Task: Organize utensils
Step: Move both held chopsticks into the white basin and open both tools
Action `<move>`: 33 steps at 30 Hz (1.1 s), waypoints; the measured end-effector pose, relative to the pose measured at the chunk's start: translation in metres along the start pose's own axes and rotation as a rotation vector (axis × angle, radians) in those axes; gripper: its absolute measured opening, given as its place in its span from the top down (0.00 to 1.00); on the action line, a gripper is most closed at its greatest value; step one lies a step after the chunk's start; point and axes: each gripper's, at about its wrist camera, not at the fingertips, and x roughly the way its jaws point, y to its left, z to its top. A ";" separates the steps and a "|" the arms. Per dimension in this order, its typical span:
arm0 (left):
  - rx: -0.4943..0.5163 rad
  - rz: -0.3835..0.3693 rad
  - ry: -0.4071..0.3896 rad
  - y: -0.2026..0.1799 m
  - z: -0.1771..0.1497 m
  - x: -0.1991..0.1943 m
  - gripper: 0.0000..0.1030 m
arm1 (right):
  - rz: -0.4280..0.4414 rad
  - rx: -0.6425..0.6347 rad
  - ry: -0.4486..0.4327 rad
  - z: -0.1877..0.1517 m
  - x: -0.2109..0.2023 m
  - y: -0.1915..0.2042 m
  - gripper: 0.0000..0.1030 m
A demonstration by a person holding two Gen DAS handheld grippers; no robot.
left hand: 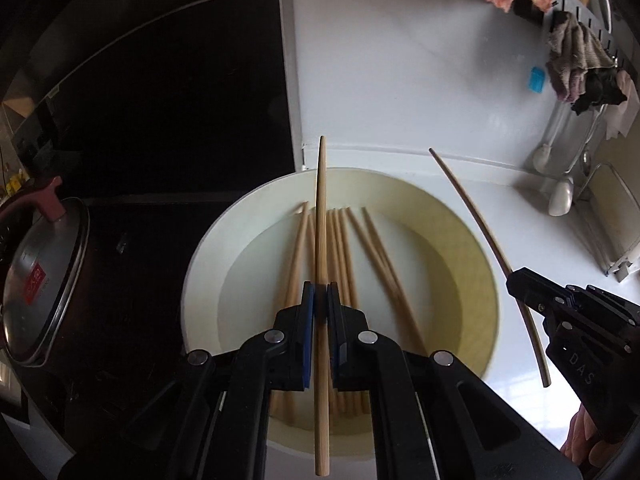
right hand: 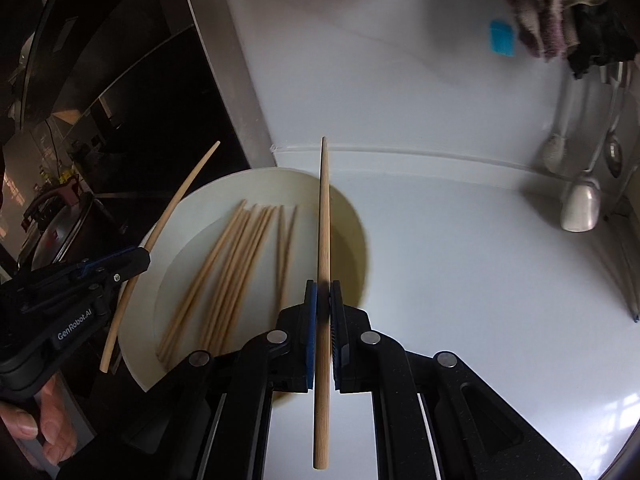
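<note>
- Left wrist view: one chopstick (left hand: 321,240) is pinched between the jaws of the left gripper (left hand: 321,300), its long axis running straight ahead along the fingers, thin tip forward and thick end back toward the hand.
- Right wrist view: a second chopstick (right hand: 323,264) is clamped the same way in the right gripper (right hand: 323,298), also pointing forward along the fingers. Both pairs of tongs are narrow, each closed on a single stick.
- Under and ahead of the left gripper sits a white plate (left hand: 200,280) with the loose chopsticks (left hand: 348,256) lying in it, roughly parallel and aimed the same way as the held stick.
- From the right wrist, that plate is left of the tongs and the pile (right hand: 228,272) fans toward the lower left, so the left hand is the nearer one to the pile; the right gripper is over bare white counter (right hand: 460,280) just beside the plate's rim.
- My judgement: the two held sticks lie nearly parallel but well apart, so pairing them or carrying them off depends on keeping those axes aligned.
- Farther out, ladles (right hand: 580,204) hang at the right near cloths (right hand: 552,12); a lidded pot (left hand: 44,276) sits on the dark stove at left.
</note>
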 end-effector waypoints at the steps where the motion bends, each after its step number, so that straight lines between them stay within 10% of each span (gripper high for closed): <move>1: -0.003 -0.001 0.016 0.005 -0.001 0.007 0.93 | 0.002 -0.007 0.017 0.002 0.010 0.008 0.94; 21: -0.018 -0.076 0.212 0.029 -0.003 0.088 0.91 | -0.037 0.011 0.261 0.008 0.099 0.044 0.94; 24: -0.031 -0.056 0.191 0.034 -0.002 0.080 0.69 | -0.044 0.006 0.236 0.011 0.091 0.044 0.89; 26: -0.049 -0.040 0.162 0.037 -0.001 0.071 0.30 | -0.053 -0.006 0.211 0.014 0.081 0.043 0.83; 33: -0.086 -0.020 0.127 0.043 0.001 0.047 0.20 | -0.053 -0.005 0.156 0.020 0.055 0.039 0.63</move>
